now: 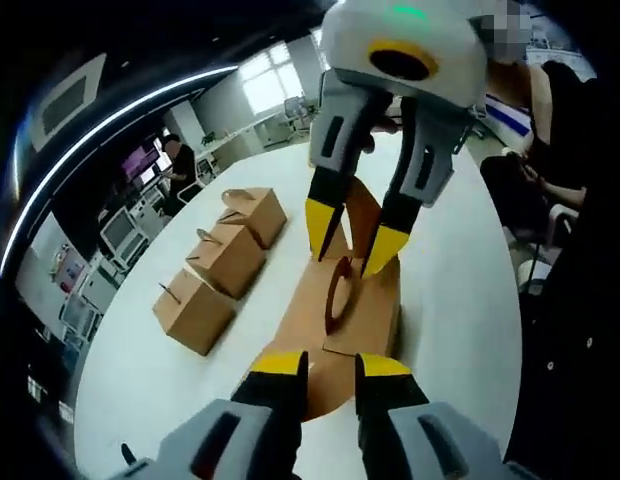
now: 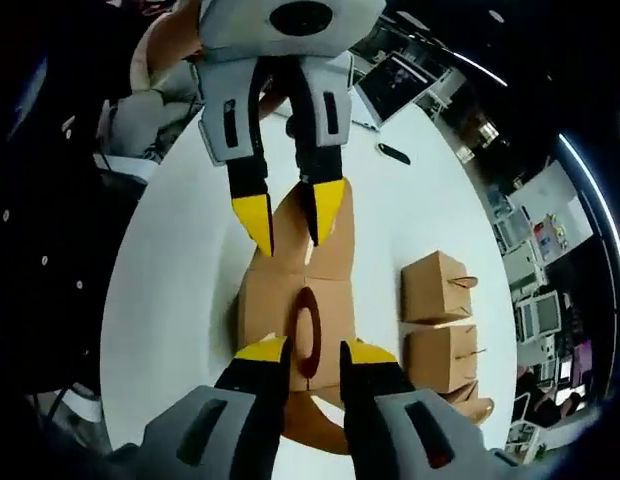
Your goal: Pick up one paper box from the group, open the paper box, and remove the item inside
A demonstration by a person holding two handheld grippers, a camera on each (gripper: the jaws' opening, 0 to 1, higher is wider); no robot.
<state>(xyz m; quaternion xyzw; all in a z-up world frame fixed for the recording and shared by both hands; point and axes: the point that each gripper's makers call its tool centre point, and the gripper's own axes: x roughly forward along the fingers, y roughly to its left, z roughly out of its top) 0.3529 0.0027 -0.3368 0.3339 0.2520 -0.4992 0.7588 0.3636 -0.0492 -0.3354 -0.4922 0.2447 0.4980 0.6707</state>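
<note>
A brown paper box (image 1: 370,305) lies on the white round table (image 1: 450,290) between the two grippers, its top flaps spread apart and a dark oval handle slot showing. My left gripper (image 1: 332,368) is shut on the rounded flap at the near end. My right gripper (image 1: 352,238) reaches in from above, shut on the opposite flap. In the right gripper view the same box (image 2: 340,300) sits between my right gripper (image 2: 312,352) at the bottom and my left gripper (image 2: 290,212) at the top, each holding a flap. What is inside the box is hidden.
Three closed brown boxes (image 1: 225,258) stand in a row to the left of the open one; they appear on the right (image 2: 435,285) in the other view. A small dark object (image 2: 393,153) lies on the table. People sit at the table's edge (image 1: 550,130).
</note>
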